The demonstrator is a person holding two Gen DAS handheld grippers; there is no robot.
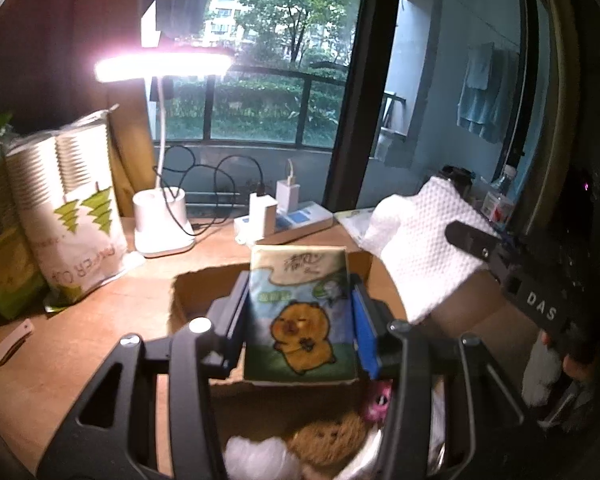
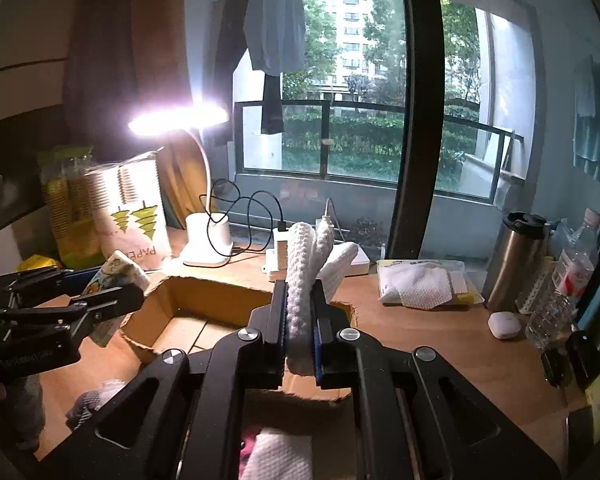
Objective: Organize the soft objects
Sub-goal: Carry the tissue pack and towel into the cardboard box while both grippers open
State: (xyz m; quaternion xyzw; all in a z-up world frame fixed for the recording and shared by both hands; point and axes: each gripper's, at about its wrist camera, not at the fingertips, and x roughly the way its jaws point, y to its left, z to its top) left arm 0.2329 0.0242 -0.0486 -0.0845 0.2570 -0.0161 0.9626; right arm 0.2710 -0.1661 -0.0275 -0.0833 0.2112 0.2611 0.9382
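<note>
A pack of tissues point(image 1: 300, 312), printed with a cartoon brown animal, is gripped flat between the 2 jaws of the left gripper point(image 1: 300, 304) and is held in the air above an open cardboard box point(image 1: 196, 292). A white waffle-textured cloth point(image 2: 304, 280), bunched and folded, is clamped between the closed jaws of the right gripper point(image 2: 300, 312), its loose ends standing upward above the same box point(image 2: 180, 320). In the left wrist view the cloth point(image 1: 424, 248) is seen to the right of the tissue pack, hanging from the right gripper point(image 1: 480, 246). In the right wrist view the left gripper point(image 2: 100, 308) is seen at the left with the tissue pack point(image 2: 116, 276) in its jaws.

Below the left gripper, soft things are seen lying low in the picture: a brown fuzzy item point(image 1: 332, 440), something white point(image 1: 256, 460) and something pink point(image 1: 376, 398); what they are cannot be told.

The box stands on a wooden table point(image 1: 80, 344). Behind it a lit white desk lamp point(image 1: 162, 220) is placed, with a bag of paper cups point(image 1: 76, 208) to its left and a power strip with chargers point(image 1: 296, 220) to its right. On the right part of the table a clear packet of white cloths point(image 2: 424, 280), a steel flask point(image 2: 516, 256), a plastic bottle point(image 2: 564, 284) and a small white case point(image 2: 503, 325) are set. A window with a balcony rail and trees is seen behind.
</note>
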